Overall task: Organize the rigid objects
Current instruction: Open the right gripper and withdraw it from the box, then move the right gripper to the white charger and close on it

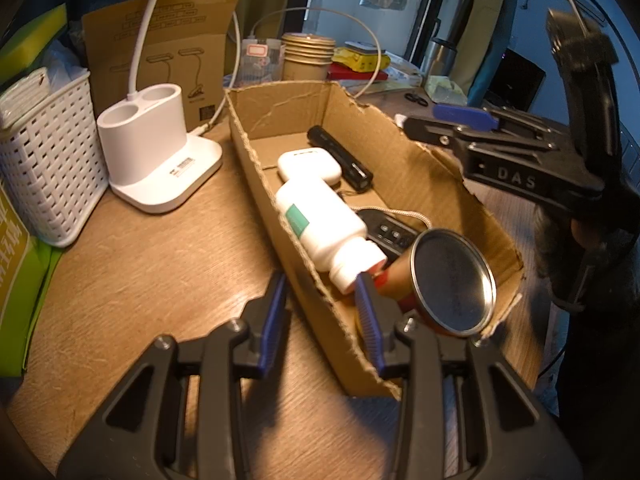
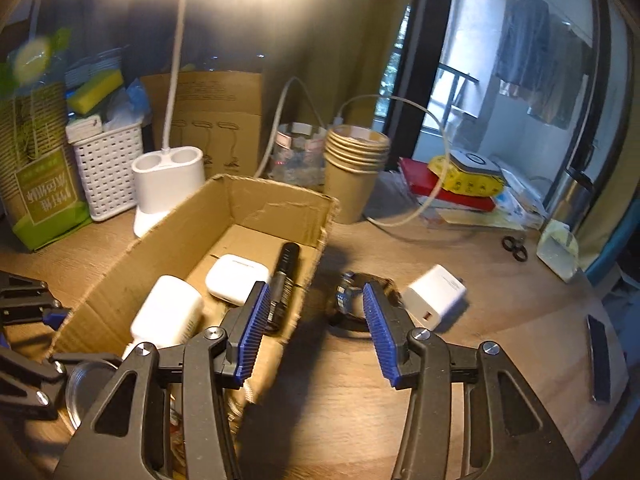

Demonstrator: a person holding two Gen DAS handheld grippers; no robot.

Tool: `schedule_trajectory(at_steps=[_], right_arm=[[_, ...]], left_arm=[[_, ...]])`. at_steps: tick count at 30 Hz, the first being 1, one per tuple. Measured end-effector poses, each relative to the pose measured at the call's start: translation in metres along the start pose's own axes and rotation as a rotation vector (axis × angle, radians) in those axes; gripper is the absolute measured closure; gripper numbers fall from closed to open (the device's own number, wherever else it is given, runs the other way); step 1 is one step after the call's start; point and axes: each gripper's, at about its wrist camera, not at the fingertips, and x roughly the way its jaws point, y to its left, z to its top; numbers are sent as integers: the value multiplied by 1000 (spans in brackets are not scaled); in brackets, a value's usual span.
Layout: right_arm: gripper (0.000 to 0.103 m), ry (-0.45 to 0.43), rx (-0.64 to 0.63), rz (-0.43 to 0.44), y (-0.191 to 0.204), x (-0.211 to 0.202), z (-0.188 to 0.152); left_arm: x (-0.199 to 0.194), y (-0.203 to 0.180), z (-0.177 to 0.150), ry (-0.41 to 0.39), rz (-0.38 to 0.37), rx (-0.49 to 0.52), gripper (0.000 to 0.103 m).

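A torn cardboard box (image 1: 408, 176) on the wooden desk holds a white pill bottle (image 1: 324, 224), a white earbud case (image 1: 308, 165), a black flashlight (image 1: 340, 158), a black remote (image 1: 390, 234) and a tin-lidded canister (image 1: 452, 284). My left gripper (image 1: 322, 320) is open, straddling the box's near wall beside the canister. My right gripper (image 2: 314, 330) is open and empty over the box's right wall (image 2: 316, 256); it also shows in the left wrist view (image 1: 460, 120). Right of the box lie a white charger (image 2: 436, 296) and a dark coiled item (image 2: 352, 300).
A white lamp base (image 1: 160, 156), a white basket (image 1: 48, 160), stacked paper cups (image 2: 356, 168), cables, red and yellow packages (image 2: 460, 180), small scissors (image 2: 515, 246) and a dark phone (image 2: 598, 360) surround the box on the desk.
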Motion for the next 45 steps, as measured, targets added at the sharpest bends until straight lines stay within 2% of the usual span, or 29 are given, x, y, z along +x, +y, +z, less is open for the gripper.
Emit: schedule_trajectory(at_steps=[12, 14, 16, 21, 30, 37, 45], right_arm=[[52, 29, 100, -74, -50, 4, -21], [50, 32, 113, -83, -57, 5, -23], [41, 36, 133, -91, -65, 8, -25], [41, 37, 183, -109, -80, 19, -26], [41, 59, 296, -65, -104, 49, -17], [41, 74, 360, -89, -117, 67, -13], [41, 84, 366, -107, -122, 78, -10]], left_arm=[[0, 0, 0, 0, 0, 0, 65], [0, 0, 0, 0, 0, 0, 65], [0, 0, 0, 0, 0, 0, 65], [0, 0, 0, 0, -1, -1, 65], [0, 0, 0, 0, -1, -1, 64], [0, 0, 0, 0, -1, -1, 64], [0, 0, 0, 0, 0, -1, 63]])
